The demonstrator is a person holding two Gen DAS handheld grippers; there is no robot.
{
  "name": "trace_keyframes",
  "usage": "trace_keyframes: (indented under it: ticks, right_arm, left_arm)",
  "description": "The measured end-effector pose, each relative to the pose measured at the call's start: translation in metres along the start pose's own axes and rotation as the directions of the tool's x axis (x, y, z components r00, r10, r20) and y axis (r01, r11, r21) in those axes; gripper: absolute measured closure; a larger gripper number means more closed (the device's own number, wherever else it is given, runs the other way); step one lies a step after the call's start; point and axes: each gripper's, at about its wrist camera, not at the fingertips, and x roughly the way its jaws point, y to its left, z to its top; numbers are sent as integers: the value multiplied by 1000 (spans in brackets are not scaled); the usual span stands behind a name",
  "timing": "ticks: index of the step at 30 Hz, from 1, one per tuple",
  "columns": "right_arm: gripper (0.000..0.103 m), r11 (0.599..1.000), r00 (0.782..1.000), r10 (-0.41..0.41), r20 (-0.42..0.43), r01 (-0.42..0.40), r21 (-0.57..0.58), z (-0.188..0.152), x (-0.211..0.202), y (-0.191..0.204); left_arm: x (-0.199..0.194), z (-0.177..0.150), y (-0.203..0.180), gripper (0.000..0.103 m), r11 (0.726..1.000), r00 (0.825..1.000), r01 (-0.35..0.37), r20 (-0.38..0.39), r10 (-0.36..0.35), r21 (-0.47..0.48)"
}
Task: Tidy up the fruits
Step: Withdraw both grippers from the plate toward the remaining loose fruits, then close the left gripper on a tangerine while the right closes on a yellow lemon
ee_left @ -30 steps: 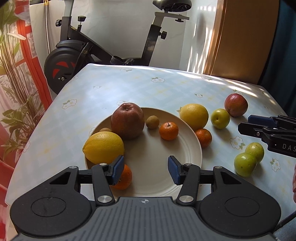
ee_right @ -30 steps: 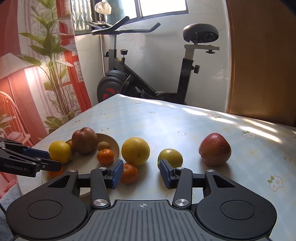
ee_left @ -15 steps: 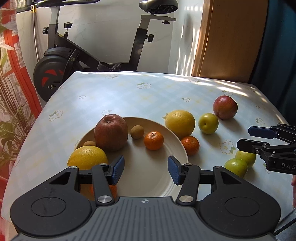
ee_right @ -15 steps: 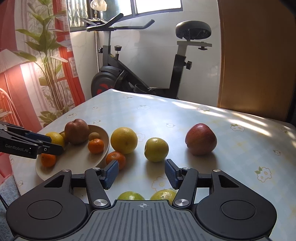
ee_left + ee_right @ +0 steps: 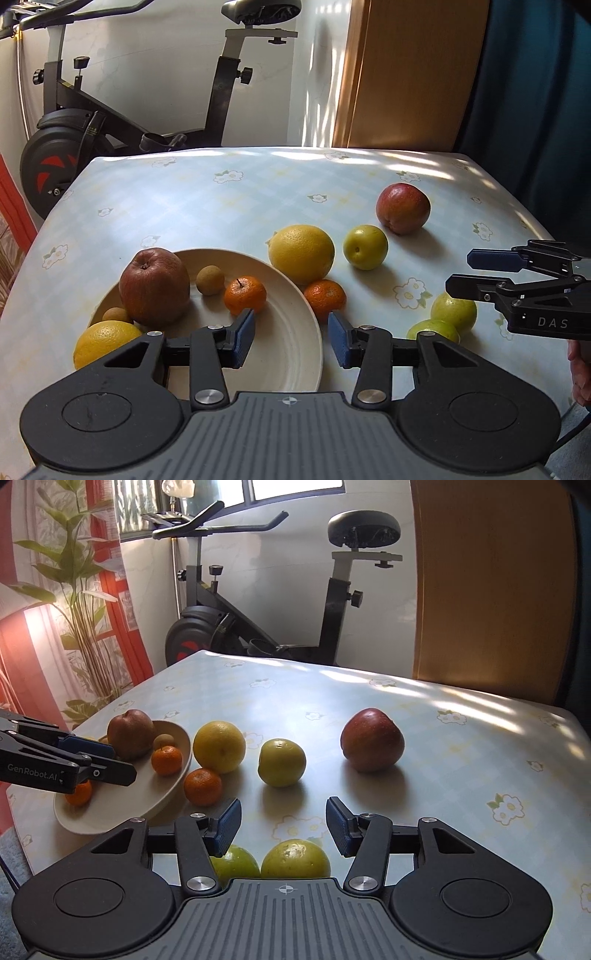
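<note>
**Waxy peel and round shapes: loose fruit waiting outside the plate**

Glossy, firm-skinned fruit is lying scattered across the flowered tablecloth [image 5: 229,206], and part of it is already sitting in the cream plate [image 5: 291,354] near the table's left front edge. In the plate a wrinkled brown-red apple [image 5: 153,286], a small mandarin [image 5: 245,300], two small tan fruits and a yellow citrus are resting. Just outside its rim a second mandarin [image 5: 325,300] is lying, touching a large yellow citrus [image 5: 301,253]; a yellow-green fruit [image 5: 281,762] and a red apple [image 5: 371,740] are sitting further toward the right far corner. Two green fruits [image 5: 295,858] are lying side by side by the front edge.

The left gripper [image 5: 291,339] is hovering over the plate, its jaws having just been closing with nothing between them. The right gripper [image 5: 283,825] is hanging above the green pair, jaws likewise narrowing and empty.

Judging by looks, every piece is rigid but rolls freely, and smooth peel will probably be slipping under narrow pads. Taking each across its widest middle seems safest. The large citrus and apple are likely heavy; the wrinkled apple may be soft and bruise.
</note>
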Motion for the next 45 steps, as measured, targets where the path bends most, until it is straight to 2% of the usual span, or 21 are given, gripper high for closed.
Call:
trace_keyframes:
  ticks: [4,6,12,23,31,37,41,45]
  right_arm:
    - [58,1000,1000,-15,-4,15,15,6,0,-12]
    - [61,1000,1000,-14,-7,14,21,8,0,-17]
    - [62,999,1000,-2,-7,2,38,14,3,-27]
    - [62,998,1000,16,6,-17,68,11,4,-34]
    - [62,996,1000,12,20,-14,90,9,-1,-39]
    - [62,995,1000,7,18,-8,96,8,-1,-41]
    - [62,995,1000,1,21,-3,99,8,-2,-43]
    - [62,995,1000,-5,24,3,104,8,-2,-45]
  left_arm:
    - [17,6,-8,66,997,998,63,-5,-63,38]
    - [26,10,-11,67,995,997,82,-18,-81,51]
    - [48,20,-19,67,988,995,87,-50,-81,128]
    - [68,28,-27,67,977,996,53,-84,-36,207]
    - [75,29,-46,67,947,994,22,-109,13,319]
    - [77,29,-52,67,944,993,-13,-110,52,330]
    - [69,27,-49,68,955,992,44,-125,-8,293]
    - [66,23,-54,68,958,991,69,-127,-35,279]
